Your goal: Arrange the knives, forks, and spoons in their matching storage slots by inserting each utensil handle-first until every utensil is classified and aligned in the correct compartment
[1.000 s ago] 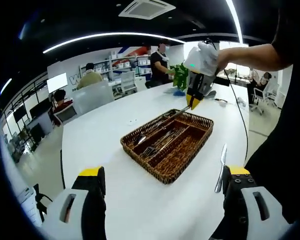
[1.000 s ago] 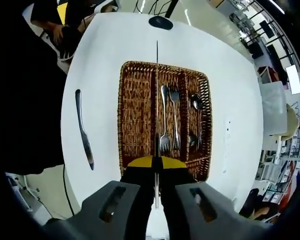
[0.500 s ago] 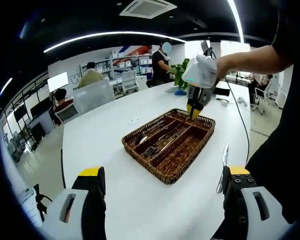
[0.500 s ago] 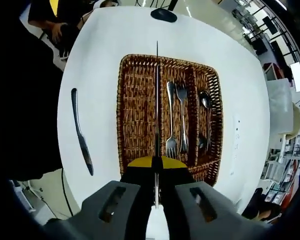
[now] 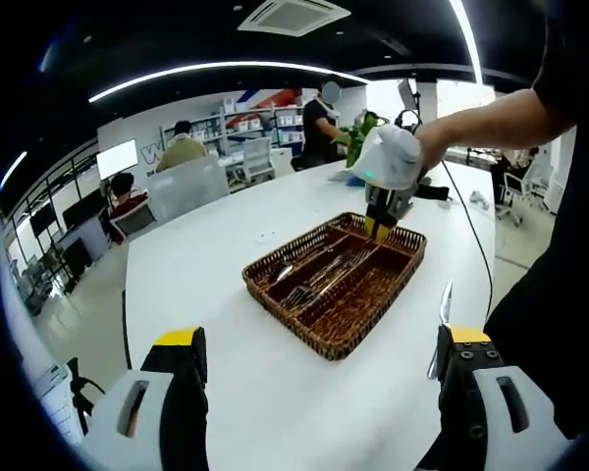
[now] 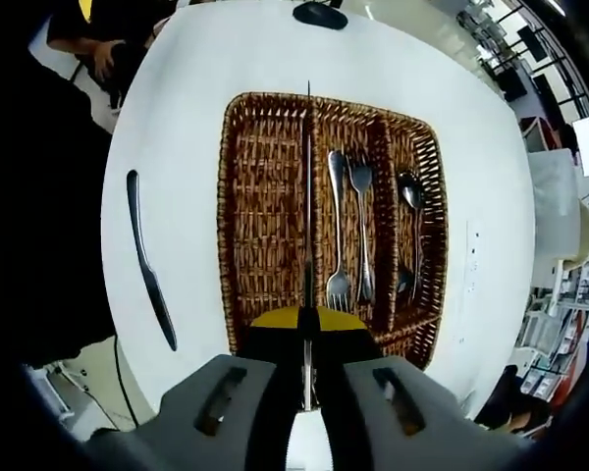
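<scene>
My right gripper (image 6: 307, 319) is clamped on a knife (image 6: 307, 211) over the basket (image 6: 238, 245) — I'd drop it level into the nine-o'clock slot; left gripper (image 5: 319, 392) gapes, idle.

A brown woven basket (image 6: 265, 206) is seen on a white table (image 6: 187, 88). Silver forks (image 6: 346, 231) and a silver knife (image 6: 147, 260) are shown; yellow-tipped jaws are seen.

White table (image 5: 206, 285) (office desks behind)
</scene>
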`<control>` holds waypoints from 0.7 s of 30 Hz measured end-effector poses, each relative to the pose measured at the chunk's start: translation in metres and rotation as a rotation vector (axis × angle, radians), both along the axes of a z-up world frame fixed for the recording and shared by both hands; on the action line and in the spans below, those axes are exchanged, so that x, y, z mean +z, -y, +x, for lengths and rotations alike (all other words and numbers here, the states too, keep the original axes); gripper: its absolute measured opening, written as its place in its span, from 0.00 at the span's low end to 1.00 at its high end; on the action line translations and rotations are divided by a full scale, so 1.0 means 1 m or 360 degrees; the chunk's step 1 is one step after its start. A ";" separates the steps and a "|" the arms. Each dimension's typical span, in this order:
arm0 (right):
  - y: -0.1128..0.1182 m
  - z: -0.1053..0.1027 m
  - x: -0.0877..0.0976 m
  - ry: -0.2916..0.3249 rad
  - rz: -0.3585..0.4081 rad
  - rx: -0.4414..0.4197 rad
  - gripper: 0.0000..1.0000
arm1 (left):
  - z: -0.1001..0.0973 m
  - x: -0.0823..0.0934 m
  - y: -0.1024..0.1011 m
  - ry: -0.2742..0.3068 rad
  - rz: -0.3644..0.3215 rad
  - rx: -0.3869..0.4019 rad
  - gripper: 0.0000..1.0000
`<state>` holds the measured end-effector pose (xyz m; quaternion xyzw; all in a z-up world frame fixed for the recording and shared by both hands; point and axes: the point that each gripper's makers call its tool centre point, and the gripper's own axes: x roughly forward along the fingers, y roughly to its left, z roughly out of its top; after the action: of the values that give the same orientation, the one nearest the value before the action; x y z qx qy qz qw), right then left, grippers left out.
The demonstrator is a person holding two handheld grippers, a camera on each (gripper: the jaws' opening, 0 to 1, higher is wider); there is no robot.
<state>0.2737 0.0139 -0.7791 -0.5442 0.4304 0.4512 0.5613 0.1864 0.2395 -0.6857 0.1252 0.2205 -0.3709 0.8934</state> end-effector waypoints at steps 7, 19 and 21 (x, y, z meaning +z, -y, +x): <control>-0.002 0.002 -0.011 -0.0010 -0.0021 -0.0003 0.00 | -0.001 -0.001 -0.003 -0.0003 -0.0003 0.0010 0.99; -0.003 0.003 -0.033 -0.0029 -0.0097 -0.0015 0.00 | -0.005 -0.001 -0.007 -0.0022 -0.0012 0.0023 0.99; -0.004 0.004 -0.037 -0.0028 -0.0113 -0.0028 0.00 | -0.006 -0.002 -0.008 -0.0023 -0.0006 0.0023 0.99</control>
<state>0.2777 0.0178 -0.8161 -0.5560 0.4559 0.4353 0.5418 0.1806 0.2476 -0.6873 0.1192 0.2271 -0.3657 0.8947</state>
